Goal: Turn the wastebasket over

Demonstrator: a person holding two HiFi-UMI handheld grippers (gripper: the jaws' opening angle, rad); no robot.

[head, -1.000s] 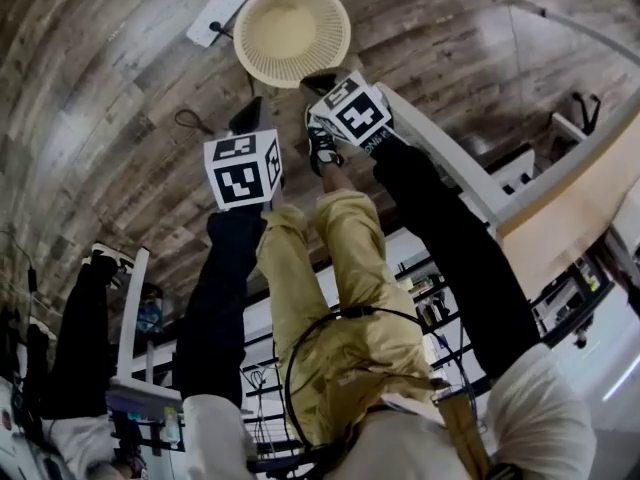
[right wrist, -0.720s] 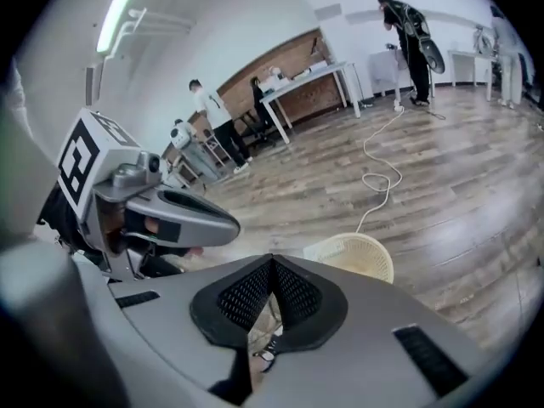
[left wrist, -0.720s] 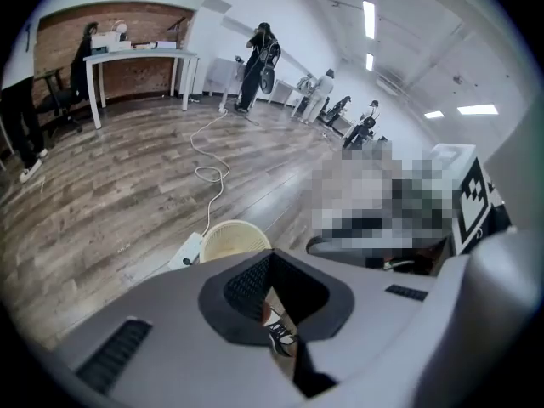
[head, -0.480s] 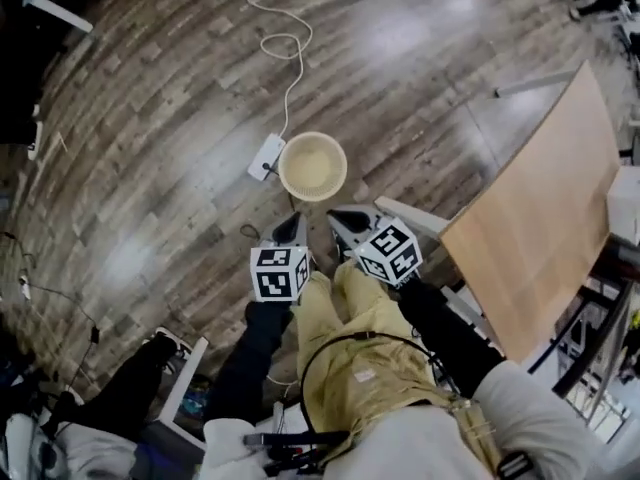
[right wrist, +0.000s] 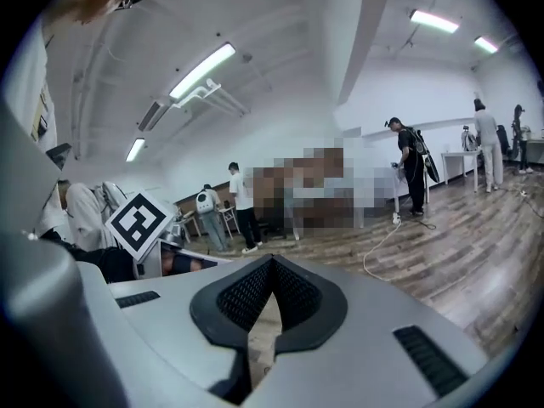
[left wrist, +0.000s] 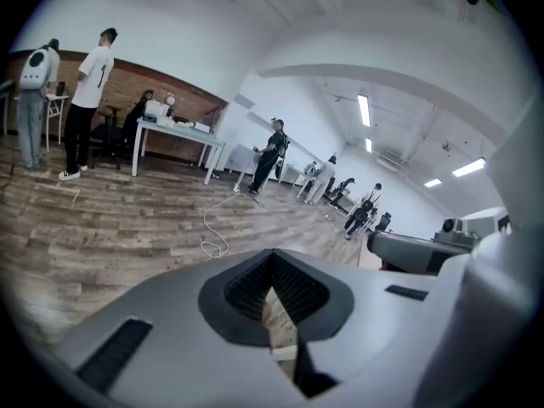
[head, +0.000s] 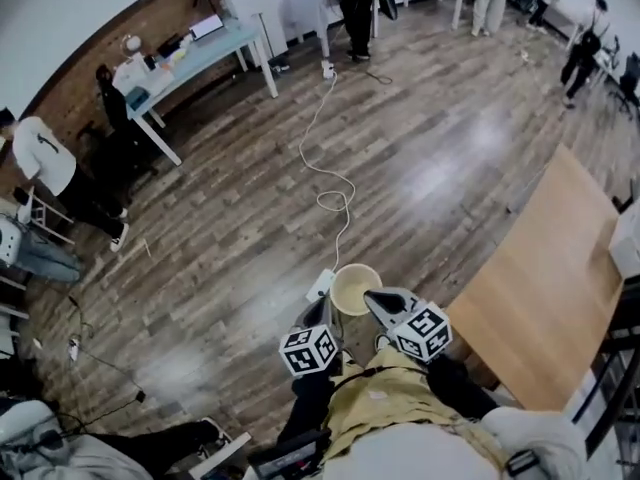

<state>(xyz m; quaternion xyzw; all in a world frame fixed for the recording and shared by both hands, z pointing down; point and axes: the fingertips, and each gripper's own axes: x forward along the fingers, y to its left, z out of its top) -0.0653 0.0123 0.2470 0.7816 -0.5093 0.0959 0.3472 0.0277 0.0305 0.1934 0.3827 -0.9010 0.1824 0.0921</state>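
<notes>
Wastebasket (head: 354, 288), a small cream round one, stood upright on the wooden floor (head: 200, 268) with its open mouth facing up. It sat just ahead of the person's feet, between the two gripper tips and slightly beyond them.

At the far left of the head view, seated people and a light desk (head: 200, 53) lay well away from the work. Nearer the middle, a white cable (head: 325, 183) ran down the floor in a loop to a power strip (head: 322, 285) that lay just beside the basket's left side.

The left gripper (head: 322, 316) hung low, near the basket's left rim but not touching it. In its own view the jaws met at the tips with nothing held, and only floor showed through the slit behind them. The right gripper (head: 377, 300) pointed at the basket's right rim from close by, and its jaws were likewise drawn together and empty. A wooden table (head: 540, 298) filled the right side.

The basket looked like thin, light plastic: easy to lift, a little springy at the rim, and likely to skid on the glossy planks if pushed from one side. The rim seemed the best place to take hold, with one finger inside the wall and one outside on each side, so both pairs of jaws would have to part first.
</notes>
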